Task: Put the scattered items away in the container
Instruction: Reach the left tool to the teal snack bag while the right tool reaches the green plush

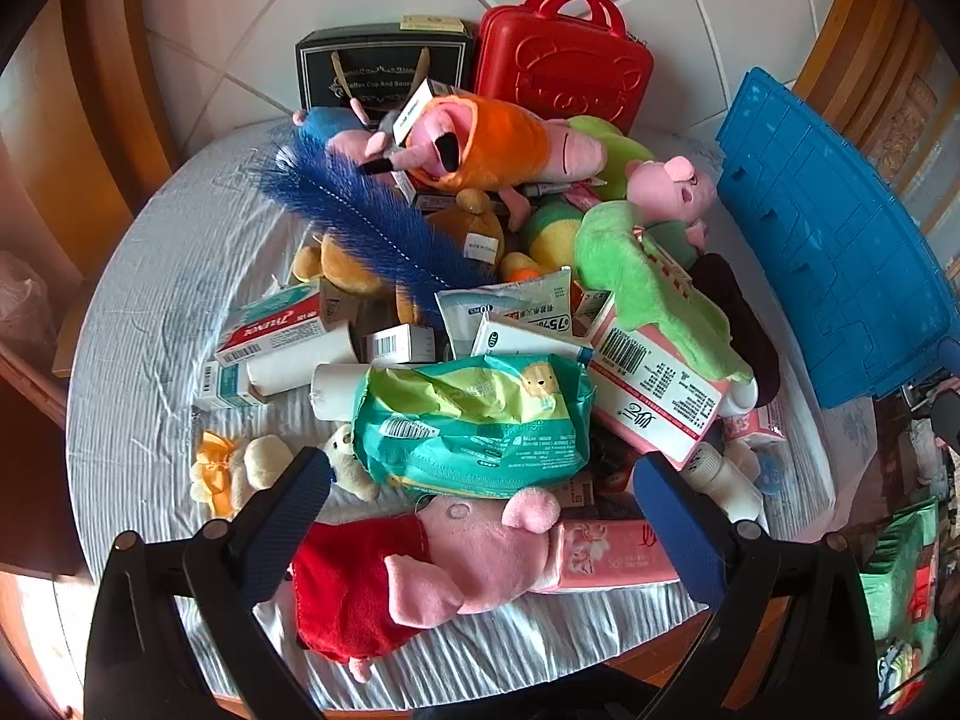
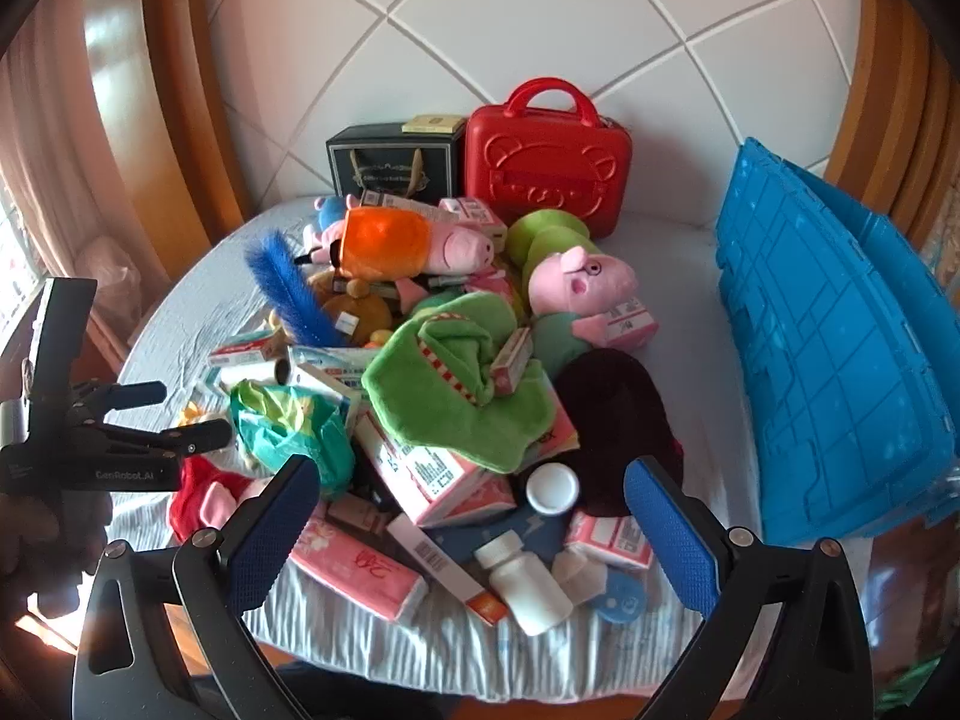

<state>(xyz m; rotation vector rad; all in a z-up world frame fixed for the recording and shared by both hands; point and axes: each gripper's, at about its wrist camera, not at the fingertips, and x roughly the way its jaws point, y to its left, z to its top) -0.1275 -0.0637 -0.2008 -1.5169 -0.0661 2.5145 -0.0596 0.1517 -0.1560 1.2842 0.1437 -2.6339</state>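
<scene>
A heap of scattered items covers the cloth-covered table point(image 1: 150, 276): plush pigs, medicine boxes, tissue packs, bottles. The blue plastic crate point(image 1: 840, 240) point(image 2: 828, 360) stands at the right edge, its ribbed outer wall facing me. My left gripper point(image 1: 489, 516) is open above a pink pig plush in a red dress point(image 1: 432, 564), just short of a green tissue pack point(image 1: 474, 420); nothing is between its pads. My right gripper point(image 2: 474, 531) is open over a white bottle point(image 2: 528, 582) and a pink tissue pack point(image 2: 360, 570), gripping nothing. The left gripper point(image 2: 180, 414) also shows at the left of the right wrist view.
A red carry case point(image 1: 564, 66) and a black gift box point(image 1: 384, 72) stand at the back against the white padded wall. A blue feather brush point(image 1: 366, 216) lies across the pile. A green plush point(image 2: 456, 396) tops the middle. Wooden frames flank both sides.
</scene>
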